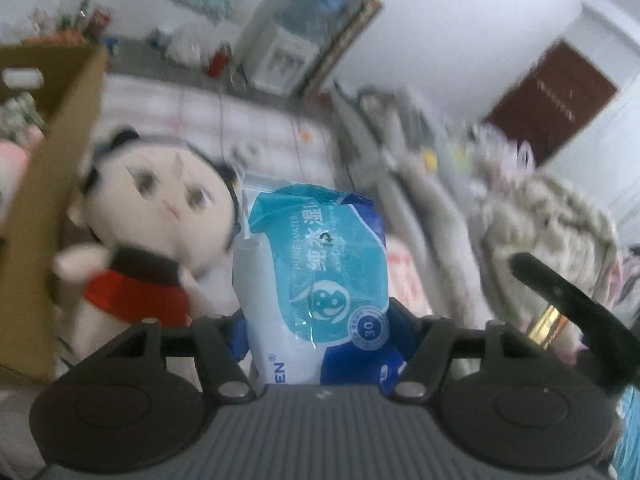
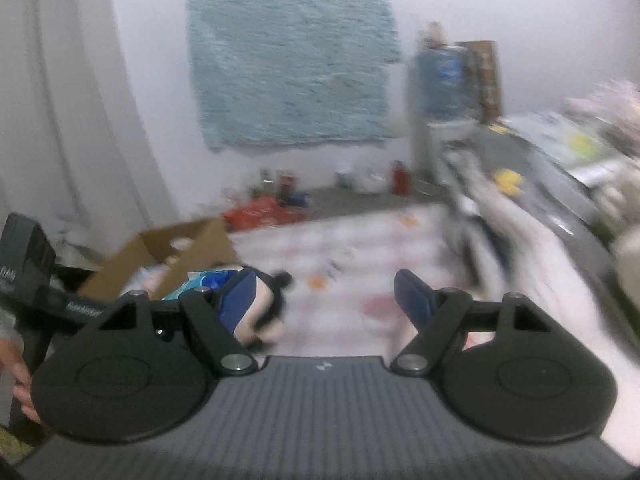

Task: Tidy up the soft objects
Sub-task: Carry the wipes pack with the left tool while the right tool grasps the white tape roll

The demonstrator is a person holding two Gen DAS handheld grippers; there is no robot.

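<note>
A blue and white pack of wet wipes (image 1: 320,280) stands upright between the blue pads of my left gripper (image 1: 320,328), which is shut on it and holds it above the bed. A plush doll (image 1: 160,208) with black hair and a red top lies just left of the pack, beside an open cardboard box (image 1: 52,160). In the right wrist view my right gripper (image 2: 326,300) is open with nothing between its fingers. Past its left pad (image 2: 236,300) the blurred doll (image 2: 264,312), the pack (image 2: 200,282) and the box (image 2: 180,244) show.
A white bedsheet (image 1: 260,128) with pink prints lies under everything. A heap of grey and cream blankets (image 1: 540,216) fills the right side. A water dispenser (image 1: 288,52) and a brown door (image 1: 556,100) stand behind. A teal cloth (image 2: 292,60) hangs on the wall.
</note>
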